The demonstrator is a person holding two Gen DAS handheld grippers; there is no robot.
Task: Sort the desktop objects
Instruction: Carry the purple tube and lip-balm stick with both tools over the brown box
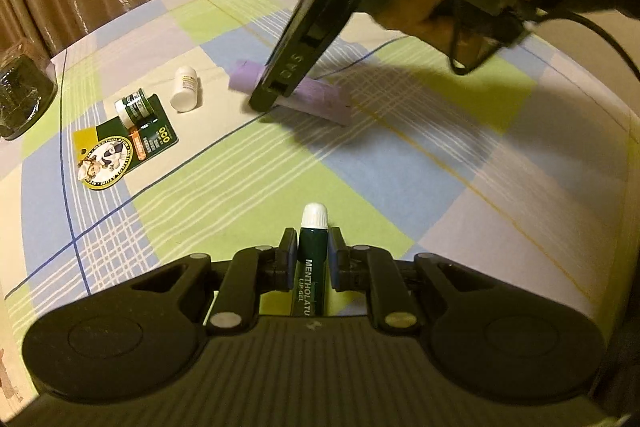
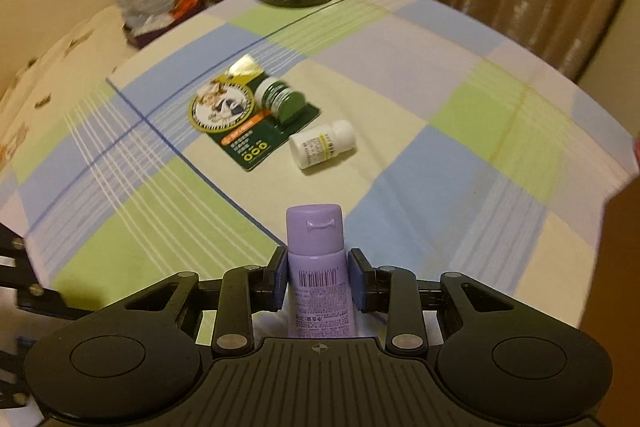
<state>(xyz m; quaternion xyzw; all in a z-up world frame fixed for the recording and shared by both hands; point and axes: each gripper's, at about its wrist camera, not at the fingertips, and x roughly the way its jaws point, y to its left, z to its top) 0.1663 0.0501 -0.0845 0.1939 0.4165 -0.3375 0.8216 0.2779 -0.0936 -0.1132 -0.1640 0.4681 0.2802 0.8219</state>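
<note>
Lip gel (image 1: 313,263) in the left gripper (image 1: 313,259), purple tube (image 2: 320,275) in the right gripper (image 2: 319,281).

The lip gel, dark green with a white cap, reads "MENTHOLATU… LIP GEL"; the left jaws clamp its sides above the checked cloth (image 1: 400,163) on the desk. The right jaws pinch the purple tube, barcode up, low over the cloth. Farther off lie a green carded pack (image 2: 256,119) ringed "MENTHOLATUM" and, just beside it, a white bottle (image 2: 324,143) on its side.
</note>
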